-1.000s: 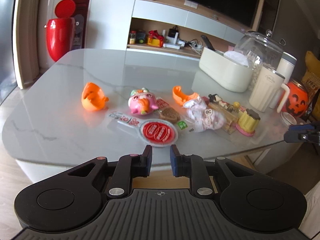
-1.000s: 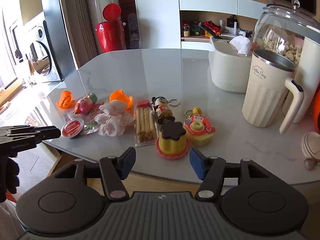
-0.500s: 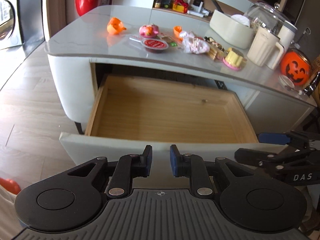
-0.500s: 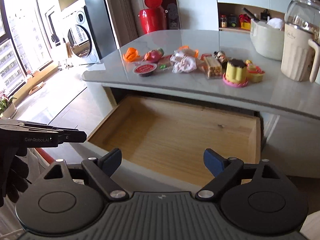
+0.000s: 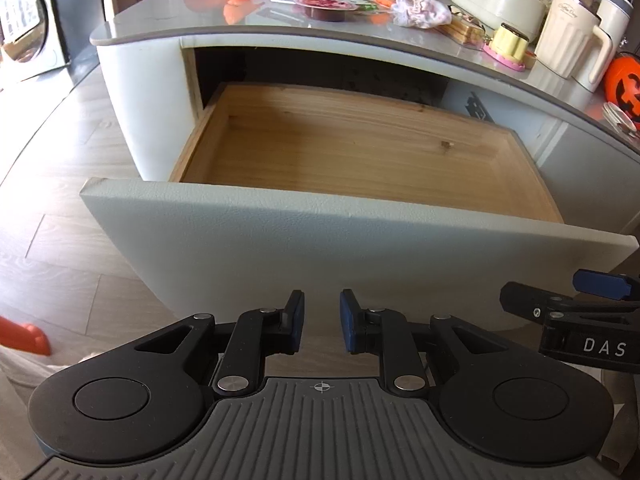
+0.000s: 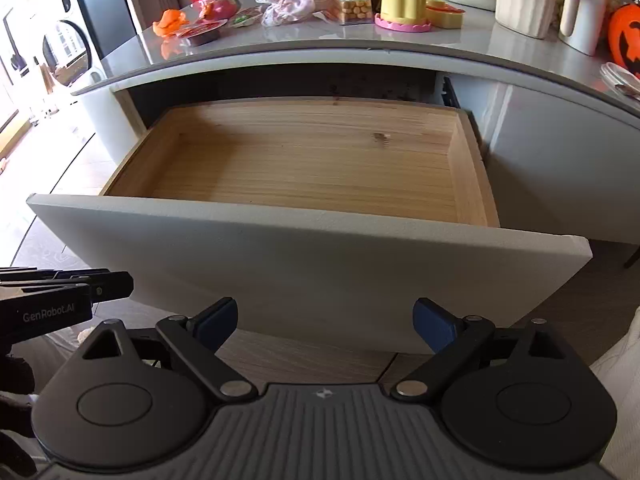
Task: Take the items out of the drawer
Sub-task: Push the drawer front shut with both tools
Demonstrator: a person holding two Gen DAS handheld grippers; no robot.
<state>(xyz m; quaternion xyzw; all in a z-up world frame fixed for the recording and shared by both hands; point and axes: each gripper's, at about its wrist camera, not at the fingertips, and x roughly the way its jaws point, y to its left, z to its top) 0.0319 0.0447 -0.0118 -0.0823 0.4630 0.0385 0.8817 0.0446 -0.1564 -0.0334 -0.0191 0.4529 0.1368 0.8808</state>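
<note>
While the drawer [image 6: 304, 168] stood pulled fully out below the surface [image 6: 360, 46], the right tongs [image 6: 325, 320] hung spread wide and held nothing, just short of its grey front panel. Beside them the left tongs [image 5: 322, 322] showed a narrow gap, gripping nothing. Bare wood filled the drawer; toys [image 6: 402, 10] lay along the surface's edge.
</note>
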